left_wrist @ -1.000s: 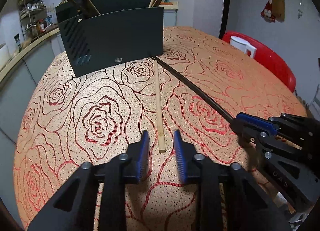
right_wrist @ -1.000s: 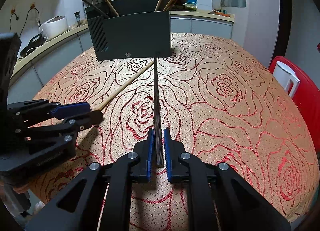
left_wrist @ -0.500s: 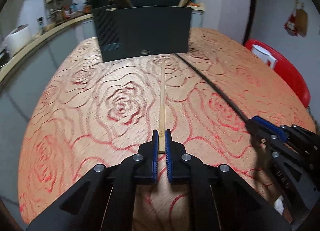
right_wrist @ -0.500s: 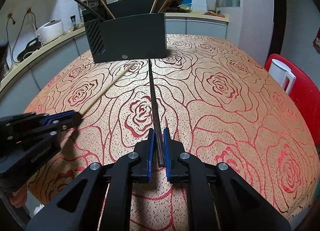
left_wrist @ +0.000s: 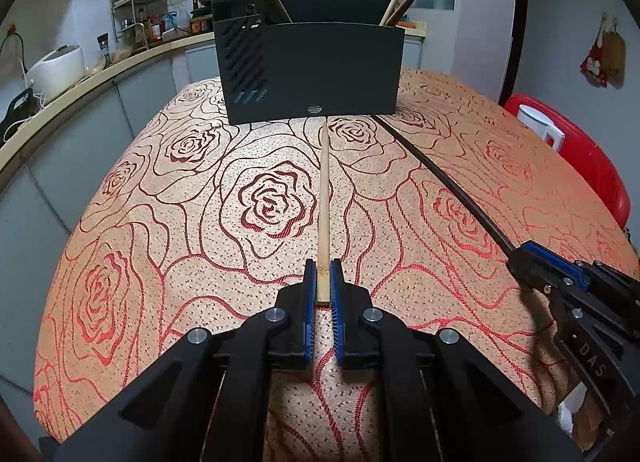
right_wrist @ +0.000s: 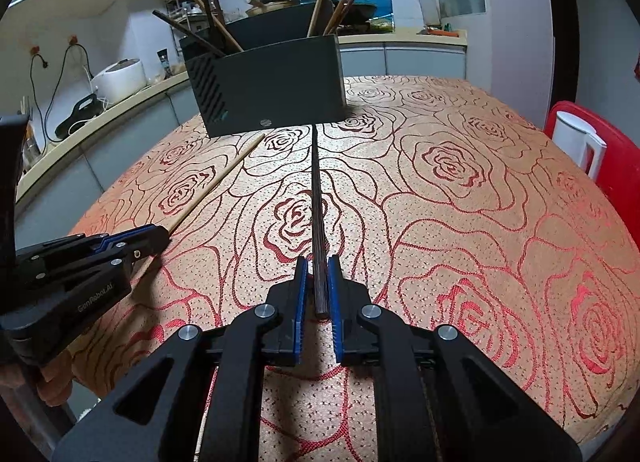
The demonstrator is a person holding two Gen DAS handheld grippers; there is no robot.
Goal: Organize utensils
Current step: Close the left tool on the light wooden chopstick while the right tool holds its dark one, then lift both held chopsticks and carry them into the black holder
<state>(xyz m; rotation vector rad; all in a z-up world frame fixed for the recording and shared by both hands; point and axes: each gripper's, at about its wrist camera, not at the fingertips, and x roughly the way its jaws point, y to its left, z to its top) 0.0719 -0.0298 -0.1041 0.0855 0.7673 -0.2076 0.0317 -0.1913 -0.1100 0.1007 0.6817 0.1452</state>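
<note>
On a rose-patterned tablecloth (left_wrist: 160,222), the left gripper (left_wrist: 323,276) is clamped on the near end of a pale chopstick (left_wrist: 324,198), while the right gripper (right_wrist: 318,274) pinches a dark chopstick (right_wrist: 316,198). Both sticks run across the cloth toward a black holder (left_wrist: 312,70), their far tips just short of its front wall, which stands squarely in their path. More chopsticks lean inside it. A white kettle (right_wrist: 576,142) sits on a red chair (right_wrist: 624,166) beside the table.
</note>
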